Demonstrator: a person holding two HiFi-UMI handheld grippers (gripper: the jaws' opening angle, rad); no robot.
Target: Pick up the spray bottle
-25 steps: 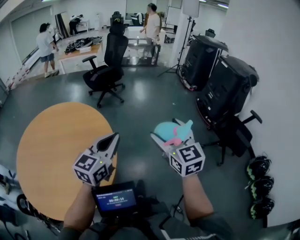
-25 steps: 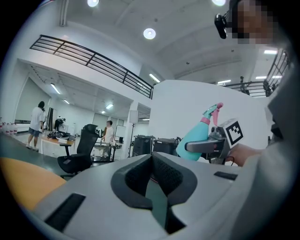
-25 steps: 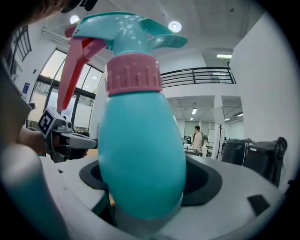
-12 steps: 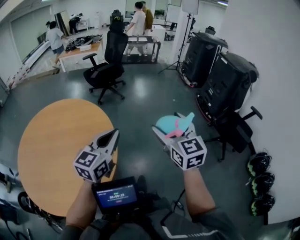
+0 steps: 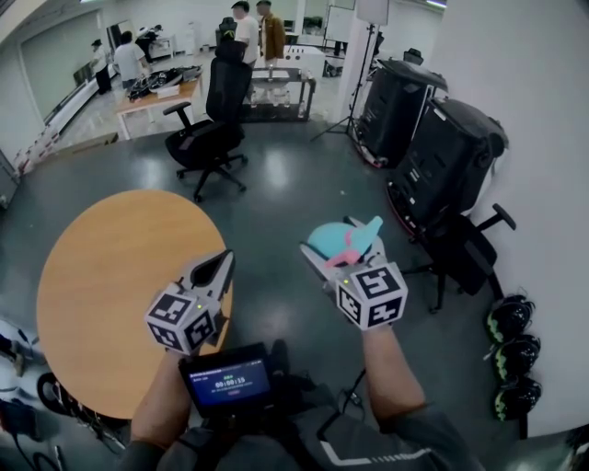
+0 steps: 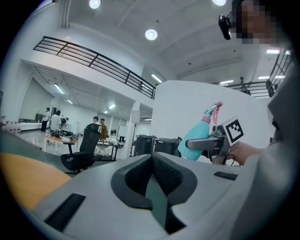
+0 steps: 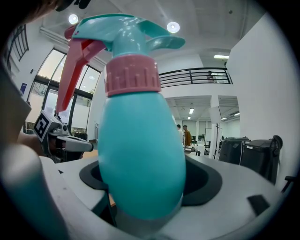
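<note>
Teal plastic with a pink collar and a red-pink trigger: that is the bottle [image 7: 140, 140], and your right gripper [image 5: 333, 250] has it. The jaws are clamped on the lower part of its body. It is off every surface, in the air over the grey floor [image 5: 276, 189]. In the right gripper view it stands roughly upright and fills most of the frame, with the trigger hanging at the left.

Your left gripper [image 5: 221, 264] has its jaws pressed together with nothing between them. It sits beside the right one, well apart from it, with its tip over the right edge of the round wooden table [image 5: 92, 276]. From the left gripper view you can see the bottle off to the right, held in the other gripper's jaws.

A small lit screen [image 5: 226, 381] sits at your chest, between your forearms. Ahead of you stands a black office chair [image 5: 210, 124]. Two black covered cases [image 5: 442, 161] stand along the white wall on your right, with dark helmets [image 5: 508, 324] on the floor nearer you. People [image 5: 248, 28] stand at the far end of the room.
</note>
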